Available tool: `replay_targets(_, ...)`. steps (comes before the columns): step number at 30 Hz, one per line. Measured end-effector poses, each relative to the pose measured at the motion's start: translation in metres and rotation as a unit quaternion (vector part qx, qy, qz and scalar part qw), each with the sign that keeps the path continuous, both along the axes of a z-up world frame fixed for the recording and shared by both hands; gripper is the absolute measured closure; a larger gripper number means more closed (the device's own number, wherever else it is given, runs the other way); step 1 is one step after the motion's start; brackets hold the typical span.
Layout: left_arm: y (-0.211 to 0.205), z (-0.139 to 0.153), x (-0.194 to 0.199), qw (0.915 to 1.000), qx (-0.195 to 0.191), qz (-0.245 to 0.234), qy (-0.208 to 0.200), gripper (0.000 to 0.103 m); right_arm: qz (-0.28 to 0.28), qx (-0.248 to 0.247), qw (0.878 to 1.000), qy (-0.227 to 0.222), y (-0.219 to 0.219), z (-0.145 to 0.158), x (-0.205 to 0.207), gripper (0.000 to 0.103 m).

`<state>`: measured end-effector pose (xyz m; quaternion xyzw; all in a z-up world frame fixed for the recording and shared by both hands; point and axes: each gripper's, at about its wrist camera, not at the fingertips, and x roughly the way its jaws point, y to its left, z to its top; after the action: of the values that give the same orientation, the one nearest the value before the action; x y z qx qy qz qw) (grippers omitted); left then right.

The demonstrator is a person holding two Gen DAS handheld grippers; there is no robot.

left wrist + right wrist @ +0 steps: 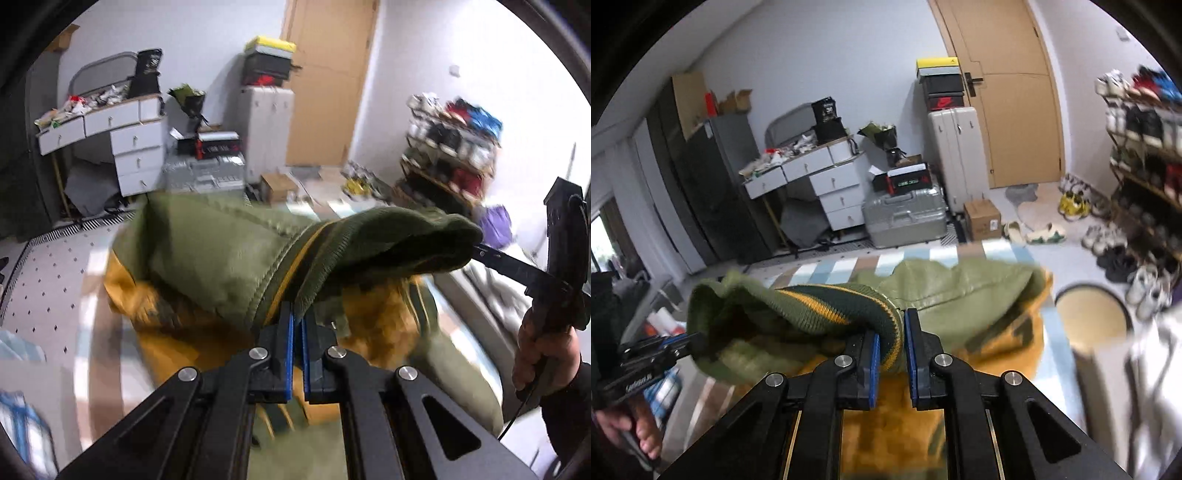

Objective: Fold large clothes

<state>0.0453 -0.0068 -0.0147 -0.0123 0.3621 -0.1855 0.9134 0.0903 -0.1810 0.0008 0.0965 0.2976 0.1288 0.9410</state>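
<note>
Both grippers pinch the olive-green jacket with striped knit hem (pixel 221 251): left gripper (pixel 297 325) at six o'clock, right gripper (pixel 891 339) likewise; keep the hem taut and level while lifting.

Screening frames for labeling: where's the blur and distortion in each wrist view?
Left wrist view: motion smear on the green jacket and shoe rack; the left hand-held gripper stays sharp; fisheye bends the room edges. Right wrist view: sharper background, door crisp but curved; blur along the jacket's far edge and at the frame's right side.
</note>
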Motion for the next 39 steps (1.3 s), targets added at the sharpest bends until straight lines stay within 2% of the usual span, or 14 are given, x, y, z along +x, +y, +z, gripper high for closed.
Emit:
replay_targets(5, -0.004, -0.048, -0.027, 0.9982, 0.016, -0.006, 0.058, 0.103, -0.018, 0.032, 0.998, 0.055, -0.007, -0.054, -0.059, 0.091)
replay_targets(12, -0.007, -0.108, -0.025, 0.9855, 0.043, -0.004, 0.164, 0.103, -0.011, -0.040, 0.983, 0.179, 0.008, -0.125, -0.057, 0.093)
replay_targets(15, -0.006, -0.084, -0.036, 0.9865, 0.041, -0.022, 0.157, 0.103, 0.003, -0.075, 0.965, 0.251, 0.016, -0.150, -0.045, 0.103)
replay_targets(20, -0.011, -0.011, -0.067, 0.9899, 0.076, -0.106, 0.056, 0.103, 0.014, -0.066, 0.966, 0.250, 0.008, -0.146, -0.043, 0.103)
replay_targets(22, -0.016, 0.030, -0.061, 0.9887, 0.108, -0.103, -0.013, 0.092, 0.018, -0.060, 0.966, 0.249, 0.006, -0.147, -0.042, 0.103)
replay_targets(23, -0.017, 0.043, -0.052, 0.9882, 0.117, -0.093, -0.036, 0.061, 0.019, -0.054, 0.967, 0.247, 0.003, -0.147, -0.041, 0.103)
replay_targets(24, -0.019, 0.058, -0.036, 0.9880, 0.120, -0.079, -0.057, 0.015, 0.021, -0.048, 0.968, 0.246, 0.001, -0.146, -0.040, 0.103)
replay_targets(25, -0.019, 0.071, -0.019, 0.9880, 0.118, -0.062, -0.078, 0.002, 0.020, -0.041, 0.968, 0.246, -0.001, -0.144, -0.039, 0.103)
replay_targets(27, -0.023, 0.089, 0.025, 0.9878, 0.112, -0.033, -0.104, 0.001, 0.023, -0.019, 0.972, 0.234, -0.007, -0.136, -0.042, 0.099)
replay_targets(30, -0.028, 0.069, 0.089, 0.9938, 0.103, -0.039, -0.018, 0.001, 0.023, 0.010, 0.981, 0.194, -0.022, -0.114, -0.052, 0.099)
replay_targets(32, -0.029, 0.045, 0.100, 0.9935, 0.103, -0.036, 0.032, 0.001, 0.030, 0.044, 0.986, 0.160, -0.036, -0.089, -0.054, 0.094)
replay_targets(34, -0.022, 0.025, 0.096, 0.9945, 0.085, -0.036, 0.049, 0.001, 0.020, 0.074, 0.989, 0.124, -0.050, -0.064, -0.046, 0.035)
replay_targets(35, -0.019, 0.023, 0.079, 0.9951, 0.081, -0.026, 0.051, 0.001, 0.015, 0.086, 0.990, 0.111, -0.055, -0.056, -0.046, 0.022)
replay_targets(39, 0.012, 0.020, 0.025, 0.9989, 0.035, 0.031, -0.010, 0.001, -0.005, 0.139, 0.985, 0.100, -0.062, -0.042, -0.007, 0.013)
